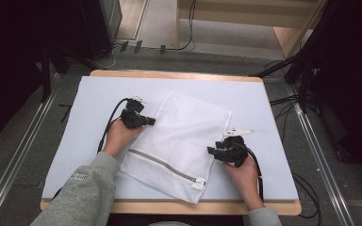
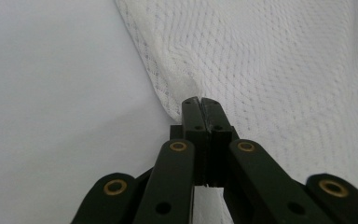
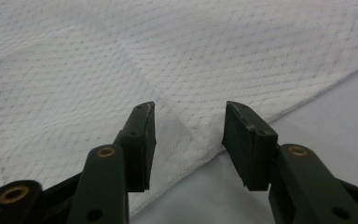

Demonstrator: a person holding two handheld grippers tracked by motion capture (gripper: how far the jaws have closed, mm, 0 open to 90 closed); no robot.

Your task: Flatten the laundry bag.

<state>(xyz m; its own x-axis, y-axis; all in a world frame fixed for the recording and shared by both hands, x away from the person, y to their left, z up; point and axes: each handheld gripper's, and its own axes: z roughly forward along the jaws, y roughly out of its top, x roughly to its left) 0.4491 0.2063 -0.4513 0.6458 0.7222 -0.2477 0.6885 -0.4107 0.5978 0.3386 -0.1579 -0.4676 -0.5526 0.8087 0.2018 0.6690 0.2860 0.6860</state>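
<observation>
Wooden bench (image 1: 179,74) topped by a pale blue-white sheet (image 1: 99,89). Behind it, grey floor (image 1: 169,59) with black cables (image 1: 188,44) and a light wooden frame (image 1: 292,37). Metal rails (image 1: 14,165) flank both sides.

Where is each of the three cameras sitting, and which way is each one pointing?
High view: above the person's side, looking forward and down at the table; forearms, hands, left gripper and right gripper show.
Left gripper view: on the left gripper, along jaws shut on the mesh bag's edge.
Right gripper view: on the right gripper, along open jaws at the bag's edge.
All three share the bag and table.
</observation>
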